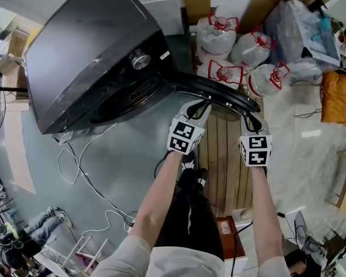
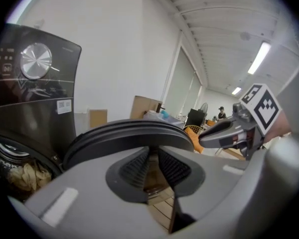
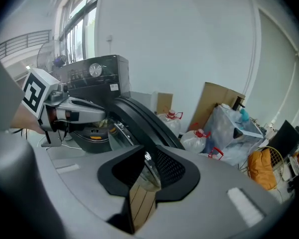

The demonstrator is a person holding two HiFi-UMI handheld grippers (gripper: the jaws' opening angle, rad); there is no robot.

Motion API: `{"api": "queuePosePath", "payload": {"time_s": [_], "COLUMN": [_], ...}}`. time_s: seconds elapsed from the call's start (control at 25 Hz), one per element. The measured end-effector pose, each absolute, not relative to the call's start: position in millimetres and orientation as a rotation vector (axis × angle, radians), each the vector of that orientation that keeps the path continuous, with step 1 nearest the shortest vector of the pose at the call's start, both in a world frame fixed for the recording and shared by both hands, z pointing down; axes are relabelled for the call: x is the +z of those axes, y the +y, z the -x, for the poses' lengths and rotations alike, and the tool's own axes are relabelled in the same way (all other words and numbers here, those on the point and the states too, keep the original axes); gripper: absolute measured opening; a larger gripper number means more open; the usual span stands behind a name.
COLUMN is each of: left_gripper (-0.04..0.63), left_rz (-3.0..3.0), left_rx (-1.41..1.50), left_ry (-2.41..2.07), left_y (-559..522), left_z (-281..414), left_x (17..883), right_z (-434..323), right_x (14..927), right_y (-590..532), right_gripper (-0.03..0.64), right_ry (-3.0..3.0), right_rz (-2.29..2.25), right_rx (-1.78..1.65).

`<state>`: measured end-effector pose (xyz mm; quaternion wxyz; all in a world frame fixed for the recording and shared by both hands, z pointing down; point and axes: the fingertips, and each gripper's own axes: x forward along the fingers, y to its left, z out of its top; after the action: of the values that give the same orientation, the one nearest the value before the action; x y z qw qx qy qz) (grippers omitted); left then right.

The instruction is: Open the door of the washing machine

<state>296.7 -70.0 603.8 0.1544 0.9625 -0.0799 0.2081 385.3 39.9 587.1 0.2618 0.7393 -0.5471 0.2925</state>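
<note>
Washing machine: the dark washing machine (image 1: 86, 56) stood on the floor, with a round silver dial (image 1: 140, 59) on its front panel.
Door: the door (image 1: 213, 91) was already swung out from the washing machine's front. It stayed attached at one side of the drum opening, and its dark curved rim reached away toward both grippers.
Drum: pale laundry (image 2: 25, 176) lay inside the washing machine's opening.
Left gripper: the left gripper (image 1: 199, 107) was at the door's rim, the nearer of the two to the washing machine, with its jaws closed on the rim's edge.
Right gripper: the right gripper (image 1: 251, 120) was at the rim's end farthest from the washing machine. Its jaws stood apart with the rim between them, not pinched.
Floor: wooden boards (image 1: 225, 154) lay beneath the open door.
Background: water jugs (image 1: 218, 33) stood beyond the door, beside the washing machine.
</note>
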Motion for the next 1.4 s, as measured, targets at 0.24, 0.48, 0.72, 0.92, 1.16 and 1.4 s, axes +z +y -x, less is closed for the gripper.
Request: {"api": "queuePosePath", "payload": {"time_s": [0.24,0.48,0.72,0.92,1.16,1.4], "left_gripper": [0.117,0.117,0.124,0.126,0.126,0.126], "left_rz": [-2.718,-2.7,-2.657,-2.604,-2.524,-2.46], "left_rx": [0.611,0.598,0.58,0.523,0.45,0.42], "left_ry": [-0.372,-0.537,-0.719,-0.883,-0.979,-1.038], "left_y": [-65,-61,-43,-42,-13,15], "left_z": [-219,-141,-57,10,67,97], "left_x": [588,539,493,458,432,418], "right_z": [-322,-259,-179,-125,-77,-58], "right_x": [570,529,492,467,439,421], "right_y": [36,32,35,45,62,83], "right_gripper": [0.043,0.043,0.043,0.043,0.043,0.043], "right_ry": [-1.586,-1.706,-1.88,-1.983,-2.043,-2.069], "right_rz": [-1.932,-1.884,-1.841,-1.825,-1.808,-1.795], "right_rx": [0.798,0.785,0.802,0.811,0.762,0.746]}}
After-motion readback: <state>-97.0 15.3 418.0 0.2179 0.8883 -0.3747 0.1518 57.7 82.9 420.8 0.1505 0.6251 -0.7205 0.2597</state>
